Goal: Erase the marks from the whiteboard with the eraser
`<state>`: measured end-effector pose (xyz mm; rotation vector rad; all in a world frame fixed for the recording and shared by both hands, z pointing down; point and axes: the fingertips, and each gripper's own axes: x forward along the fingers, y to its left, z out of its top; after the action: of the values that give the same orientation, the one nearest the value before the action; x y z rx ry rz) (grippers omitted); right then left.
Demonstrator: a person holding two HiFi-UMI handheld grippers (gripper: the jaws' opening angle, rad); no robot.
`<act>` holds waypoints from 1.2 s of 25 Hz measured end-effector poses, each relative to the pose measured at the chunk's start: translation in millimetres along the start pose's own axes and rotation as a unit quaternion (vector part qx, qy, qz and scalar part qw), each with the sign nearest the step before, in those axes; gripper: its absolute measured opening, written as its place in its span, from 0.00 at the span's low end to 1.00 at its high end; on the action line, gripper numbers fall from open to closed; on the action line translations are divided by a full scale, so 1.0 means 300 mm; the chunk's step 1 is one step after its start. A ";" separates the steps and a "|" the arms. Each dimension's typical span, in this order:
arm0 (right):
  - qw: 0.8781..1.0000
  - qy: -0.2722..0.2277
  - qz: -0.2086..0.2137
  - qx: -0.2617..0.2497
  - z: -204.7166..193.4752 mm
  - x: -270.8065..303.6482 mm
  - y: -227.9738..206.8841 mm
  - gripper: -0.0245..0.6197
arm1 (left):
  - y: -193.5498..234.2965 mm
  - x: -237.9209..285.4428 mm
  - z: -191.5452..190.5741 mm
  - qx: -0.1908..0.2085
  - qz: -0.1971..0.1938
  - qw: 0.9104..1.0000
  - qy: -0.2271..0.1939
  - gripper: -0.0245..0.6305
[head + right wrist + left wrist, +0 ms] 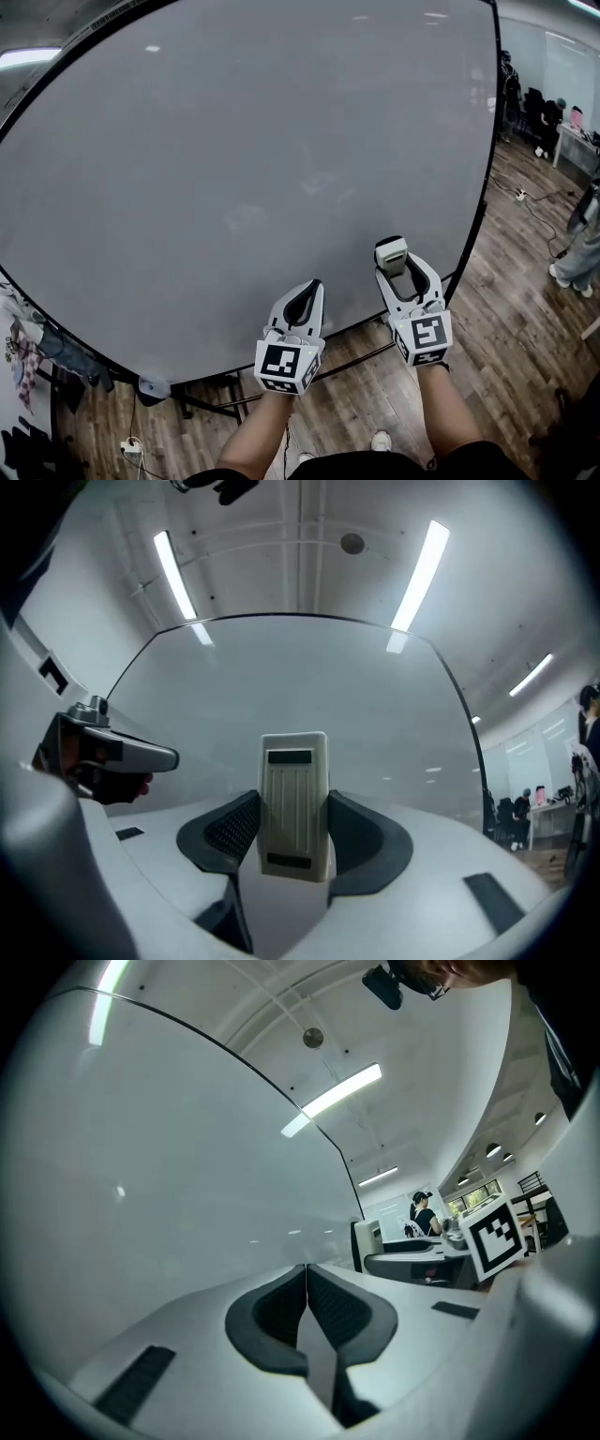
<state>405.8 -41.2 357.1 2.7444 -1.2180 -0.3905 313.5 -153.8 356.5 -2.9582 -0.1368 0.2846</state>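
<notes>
The large whiteboard (234, 169) fills most of the head view; I see only faint smudges (246, 217) on it, no clear marks. My right gripper (405, 267) is shut on a cream-white eraser (391, 253), held upright between the jaws at the board's lower right. In the right gripper view the eraser (295, 803) stands ribbed side towards the camera, with the whiteboard (309, 686) behind it. My left gripper (307, 289) hangs beside it to the left, shut with nothing in it. Its pads (323, 1312) meet in the left gripper view, close to the whiteboard (169, 1166).
The board stands on a black frame with a low crossbar (356, 356) over a wooden floor (506, 319). A power strip (131, 446) and a cable lie at lower left. People (574, 246) and a desk (577, 141) are at the right.
</notes>
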 end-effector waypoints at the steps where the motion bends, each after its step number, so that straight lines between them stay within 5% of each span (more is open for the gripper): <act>1: 1.000 -0.005 0.009 -0.012 0.018 -0.021 0.031 0.43 | 0.006 -0.015 -0.007 -0.002 0.004 1.000 0.001 0.07; 9: 0.996 -0.047 0.048 -0.061 0.119 -0.155 0.220 0.43 | 0.022 -0.196 -0.098 -0.022 0.015 0.999 0.021 0.07; 18: 0.997 0.027 0.064 -0.039 -0.017 -0.241 0.322 0.43 | 0.023 -0.366 -0.235 -0.057 0.036 0.996 0.057 0.07; 20: 0.997 0.023 0.069 -0.013 -0.005 -0.246 0.363 0.43 | 0.033 -0.394 -0.250 -0.060 0.042 0.995 0.062 0.07; 30: 0.994 0.015 0.093 -0.049 -0.022 -0.256 0.456 0.43 | 0.059 -0.465 -0.260 -0.071 0.058 0.994 0.061 0.07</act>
<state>260.8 -76.0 406.0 2.5193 -1.3938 -0.3762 193.7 -198.4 454.2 -3.1195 0.0309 0.1123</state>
